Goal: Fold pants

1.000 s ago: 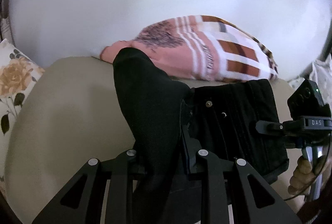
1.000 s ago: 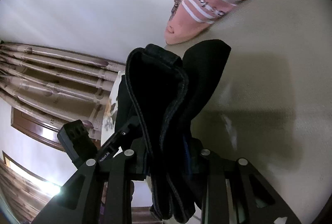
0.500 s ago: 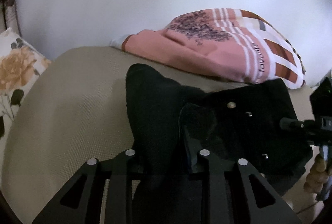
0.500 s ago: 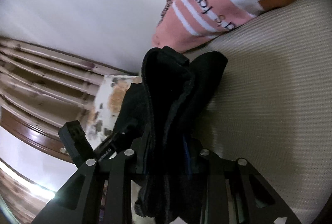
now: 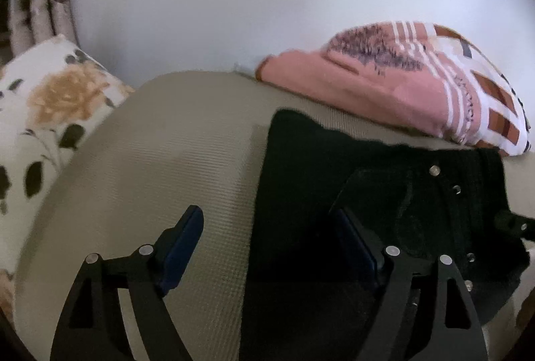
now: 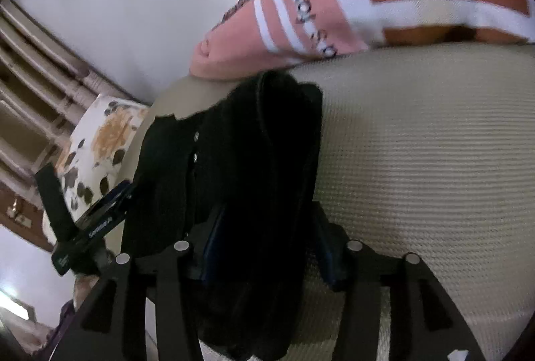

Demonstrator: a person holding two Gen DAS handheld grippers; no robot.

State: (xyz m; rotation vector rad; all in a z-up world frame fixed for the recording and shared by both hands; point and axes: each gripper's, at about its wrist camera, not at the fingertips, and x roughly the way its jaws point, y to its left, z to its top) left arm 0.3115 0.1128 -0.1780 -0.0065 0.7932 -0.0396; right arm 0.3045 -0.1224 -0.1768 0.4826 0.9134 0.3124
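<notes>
The black pants lie folded on the beige ribbed cushion, their far edge just short of the pink striped cloth that sits against the white wall. The left gripper stands with its jaws wide apart, having just been opening: its left finger is over bare cushion, its right finger over the pants, and the fabric's left edge runs between them with neither pad pressing on it. A floral pillow lies at the cushion's left end. In the right wrist view the right gripper has a thick fold of the pants between its fingers; its jaws have just been opening too, and a gap shows beside the right pad, so the fold lies loose between them. The left gripper's tool appears at the left of that view
</notes>
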